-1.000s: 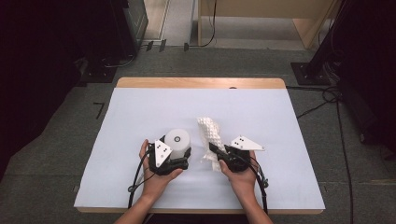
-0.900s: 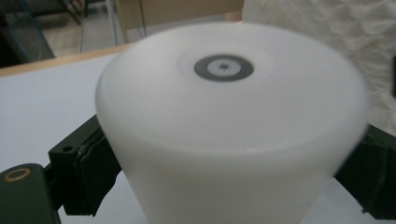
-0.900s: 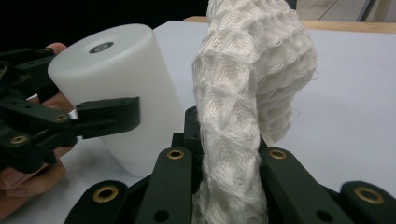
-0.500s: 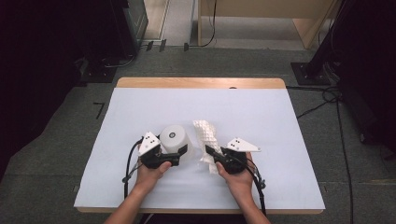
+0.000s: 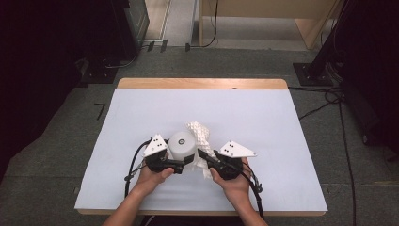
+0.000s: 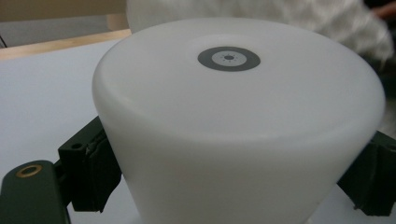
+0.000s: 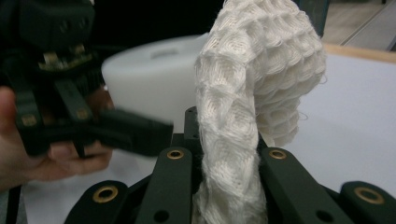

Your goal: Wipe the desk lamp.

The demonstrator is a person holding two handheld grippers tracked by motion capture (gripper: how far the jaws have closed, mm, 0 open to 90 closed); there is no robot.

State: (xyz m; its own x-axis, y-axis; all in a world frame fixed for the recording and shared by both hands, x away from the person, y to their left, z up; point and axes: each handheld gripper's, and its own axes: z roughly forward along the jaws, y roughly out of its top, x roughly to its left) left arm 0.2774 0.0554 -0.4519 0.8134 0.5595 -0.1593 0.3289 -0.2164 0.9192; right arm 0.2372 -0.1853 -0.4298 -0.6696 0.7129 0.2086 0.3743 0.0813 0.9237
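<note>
Pale sheet [image 5: 263, 117] covers wood table [image 5: 202, 84]; cables [image 5: 329, 96] on floor.

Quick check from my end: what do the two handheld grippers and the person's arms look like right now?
Both the left gripper and the right gripper are black, each with two jaws, brass-ringed screw holes and a pale three-cornered plate with dark dots on top. A black cable trails from each back toward the person. The forearms are bare, with no sleeves or gloves in sight.
</note>
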